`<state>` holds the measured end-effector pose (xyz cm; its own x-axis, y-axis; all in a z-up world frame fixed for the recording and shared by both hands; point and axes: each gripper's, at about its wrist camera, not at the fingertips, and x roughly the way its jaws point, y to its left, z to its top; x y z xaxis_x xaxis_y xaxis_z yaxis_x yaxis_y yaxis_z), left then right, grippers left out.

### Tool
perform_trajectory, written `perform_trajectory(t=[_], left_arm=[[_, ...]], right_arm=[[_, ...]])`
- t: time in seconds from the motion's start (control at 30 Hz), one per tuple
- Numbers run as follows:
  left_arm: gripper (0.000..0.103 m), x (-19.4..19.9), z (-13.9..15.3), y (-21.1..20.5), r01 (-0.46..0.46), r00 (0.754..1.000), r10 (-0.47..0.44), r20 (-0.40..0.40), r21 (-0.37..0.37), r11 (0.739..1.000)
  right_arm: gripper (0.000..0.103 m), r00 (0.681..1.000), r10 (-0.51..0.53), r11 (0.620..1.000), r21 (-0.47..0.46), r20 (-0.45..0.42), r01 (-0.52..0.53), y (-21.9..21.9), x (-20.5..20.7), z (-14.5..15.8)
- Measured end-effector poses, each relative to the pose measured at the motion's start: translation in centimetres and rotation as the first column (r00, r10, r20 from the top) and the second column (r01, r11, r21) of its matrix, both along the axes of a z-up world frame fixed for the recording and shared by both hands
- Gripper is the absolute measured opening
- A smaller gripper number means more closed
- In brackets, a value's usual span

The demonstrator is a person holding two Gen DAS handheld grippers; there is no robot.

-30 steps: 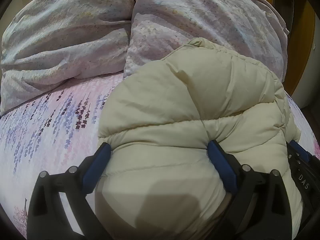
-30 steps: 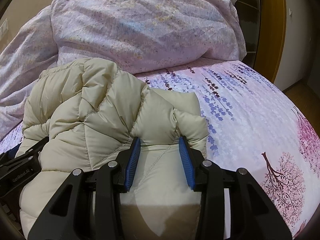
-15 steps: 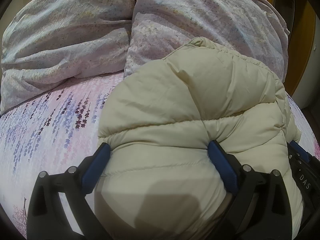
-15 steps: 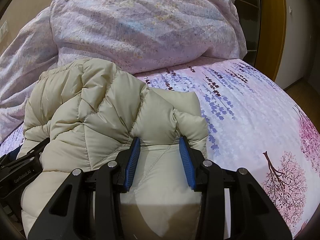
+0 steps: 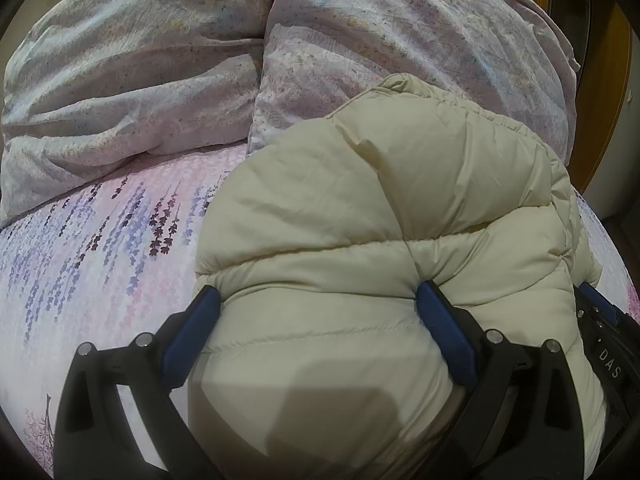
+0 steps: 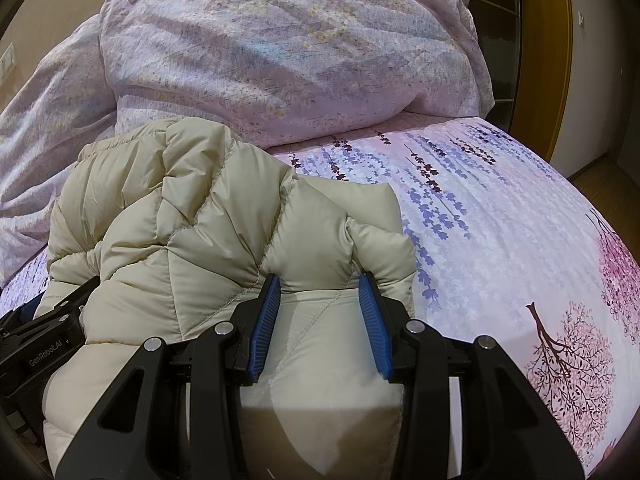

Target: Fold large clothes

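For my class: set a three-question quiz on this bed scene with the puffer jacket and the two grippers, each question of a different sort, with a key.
1. True or false: the beige puffer jacket lies on a plain white sheet.
2. Multiple choice: what is the right gripper closed on? A) the rumpled duvet B) the jacket's padding C) nothing
3. Fill in: in the left wrist view, the left gripper clamps a ____ bulge of jacket than the right gripper does.

Key
1. False: the bedsheet is pink with purple hanging flowers and trees.
2. B: both blue pads press into the padding.
3. Wider. Behind the jacket lies the rumpled duvet.
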<state>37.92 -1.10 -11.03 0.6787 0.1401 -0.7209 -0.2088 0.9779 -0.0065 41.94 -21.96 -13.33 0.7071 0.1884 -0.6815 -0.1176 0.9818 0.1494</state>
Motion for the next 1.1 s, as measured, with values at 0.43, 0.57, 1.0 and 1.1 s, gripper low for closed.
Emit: perform_trajectory(t=[0.43, 0.57, 1.0, 1.1], left_arm=[[0.099, 0.2, -0.4, 0.3, 0.000, 1.000, -0.001, -0.012, -0.035, 0.999], [0.099, 0.4, -0.3, 0.5, 0.003, 1.000, -0.004, -0.028, -0.039, 0.999], [0.098, -4.1, 4.3, 6.0, -0.006, 0.997, -0.009, -0.073, -0.203, 0.979], [0.098, -4.7, 3.5, 7.6, -0.021, 0.992, -0.017, -0.121, -0.308, 0.951]], right_arm=[[0.044, 1.000, 0.001, 1.000, 0.021, -0.011, -0.001, 0.0, 0.2, -0.3], [0.044, 1.000, 0.005, 0.999, 0.036, -0.029, -0.004, -0.1, 0.4, -0.5], [0.082, 0.964, 0.069, 0.956, 0.294, -0.257, 0.010, -7.1, 1.0, 1.6], [0.082, 0.932, 0.142, 0.926, 0.378, -0.333, -0.006, -7.3, 1.4, 0.5]])
